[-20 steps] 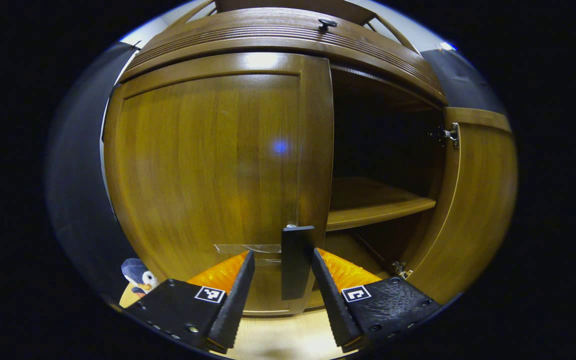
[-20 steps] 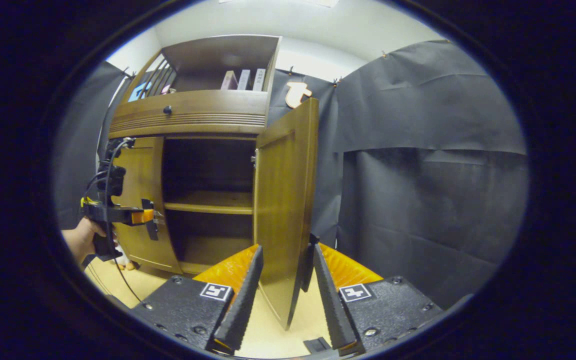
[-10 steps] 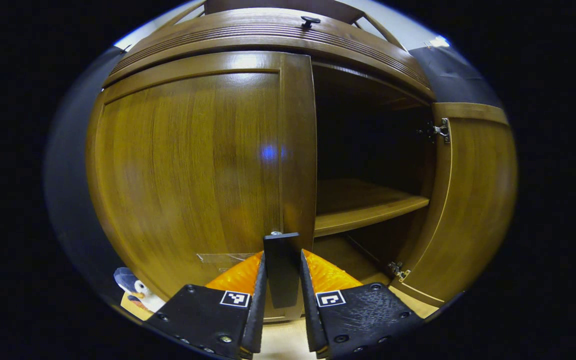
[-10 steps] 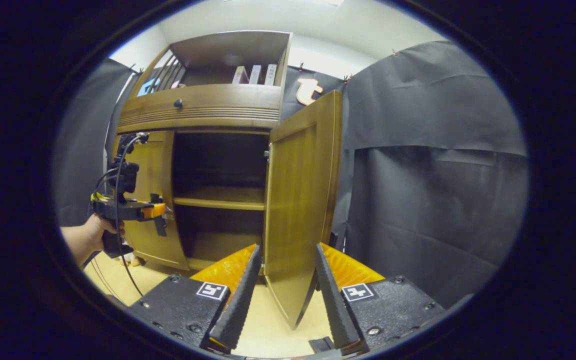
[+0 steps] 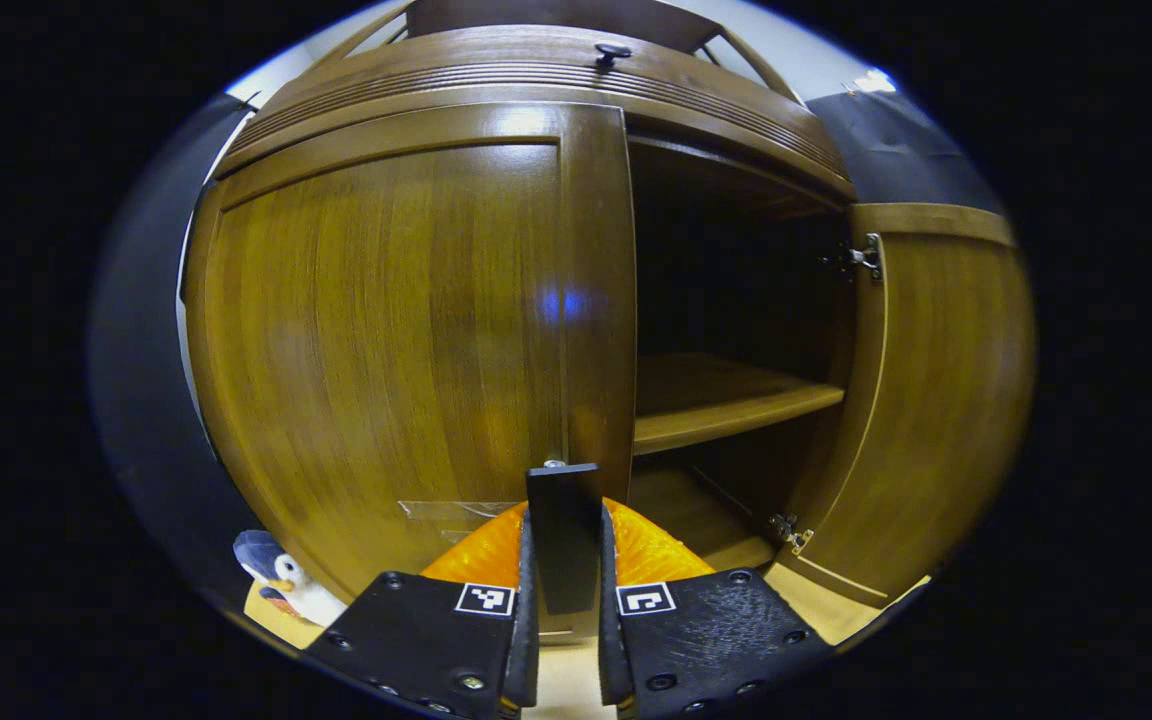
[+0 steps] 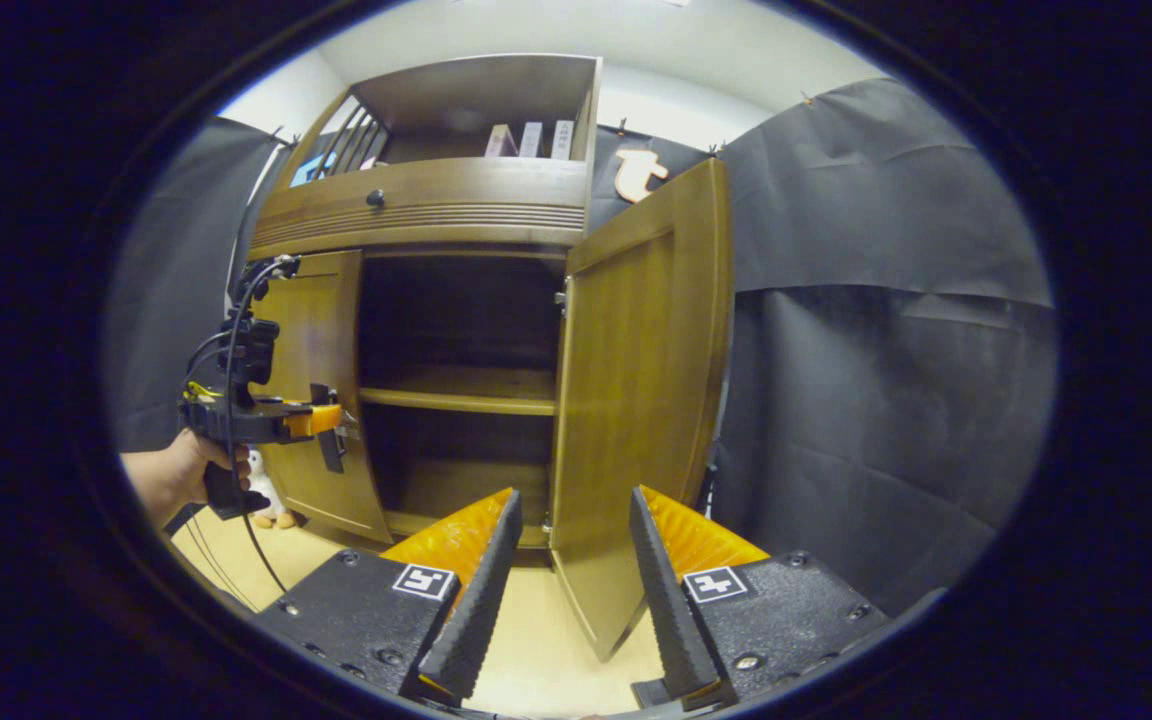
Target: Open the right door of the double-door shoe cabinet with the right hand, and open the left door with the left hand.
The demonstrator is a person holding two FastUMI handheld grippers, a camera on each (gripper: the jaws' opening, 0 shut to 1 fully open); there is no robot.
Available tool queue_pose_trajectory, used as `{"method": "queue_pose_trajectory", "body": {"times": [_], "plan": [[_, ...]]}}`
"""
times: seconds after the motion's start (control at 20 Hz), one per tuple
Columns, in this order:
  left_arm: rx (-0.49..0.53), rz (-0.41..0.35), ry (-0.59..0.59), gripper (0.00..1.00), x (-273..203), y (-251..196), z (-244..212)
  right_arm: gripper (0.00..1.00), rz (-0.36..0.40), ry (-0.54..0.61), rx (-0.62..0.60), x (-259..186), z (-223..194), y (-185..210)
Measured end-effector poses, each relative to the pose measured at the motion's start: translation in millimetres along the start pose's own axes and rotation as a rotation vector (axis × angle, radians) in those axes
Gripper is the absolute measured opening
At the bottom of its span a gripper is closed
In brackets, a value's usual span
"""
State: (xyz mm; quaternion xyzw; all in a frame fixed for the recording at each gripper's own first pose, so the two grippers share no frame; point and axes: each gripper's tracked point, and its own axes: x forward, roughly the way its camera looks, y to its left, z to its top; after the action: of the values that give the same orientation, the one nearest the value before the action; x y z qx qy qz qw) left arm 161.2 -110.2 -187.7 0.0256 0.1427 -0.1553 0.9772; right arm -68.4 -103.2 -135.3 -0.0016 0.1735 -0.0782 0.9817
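My left gripper (image 5: 564, 640) clenched on left door (image 5: 386, 330) handle (image 5: 563, 535); right gripper (image 6: 564, 600) released. Crooked pull, handle slips.

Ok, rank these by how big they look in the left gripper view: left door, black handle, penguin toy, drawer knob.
1. left door
2. black handle, magnified by nearness to the camera
3. penguin toy, partly cut off at the image edge
4. drawer knob

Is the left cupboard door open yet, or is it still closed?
Closed, or barely ajar. The left door still covers its half, with the left hand-held gripper clamped on its handle. The right door is swung wide open.
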Motion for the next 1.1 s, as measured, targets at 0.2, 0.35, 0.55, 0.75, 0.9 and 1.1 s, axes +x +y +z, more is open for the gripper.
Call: {"method": "queue_pose_trajectory", "body": {"times": [0.2,0.35,0.55,0.75,0.9,1.1], "plan": [[-0.027,-0.021,0.003,0.23,-18,-3,-3,0.75,0.052,-0.001,-0.020,-2,-3,17],[-0.008,-0.008,0.000,0.23,-37,-4,-7,0.75,0.081,0.000,-0.025,-4,-6,15],[-0.022,-0.013,0.003,0.23,-60,-3,-12,0.70,0.130,0.001,-0.046,-1,-5,20],[-0.033,-0.001,-0.003,0.23,-82,0,-16,0.70,0.187,-0.002,-0.066,-2,-4,25],[-0.034,0.007,-0.005,0.23,-98,3,-20,0.70,0.231,-0.003,-0.083,0,-3,33],[-0.046,0.031,-0.004,0.23,-121,10,-25,0.70,0.282,-0.002,-0.088,2,-2,47]]}}
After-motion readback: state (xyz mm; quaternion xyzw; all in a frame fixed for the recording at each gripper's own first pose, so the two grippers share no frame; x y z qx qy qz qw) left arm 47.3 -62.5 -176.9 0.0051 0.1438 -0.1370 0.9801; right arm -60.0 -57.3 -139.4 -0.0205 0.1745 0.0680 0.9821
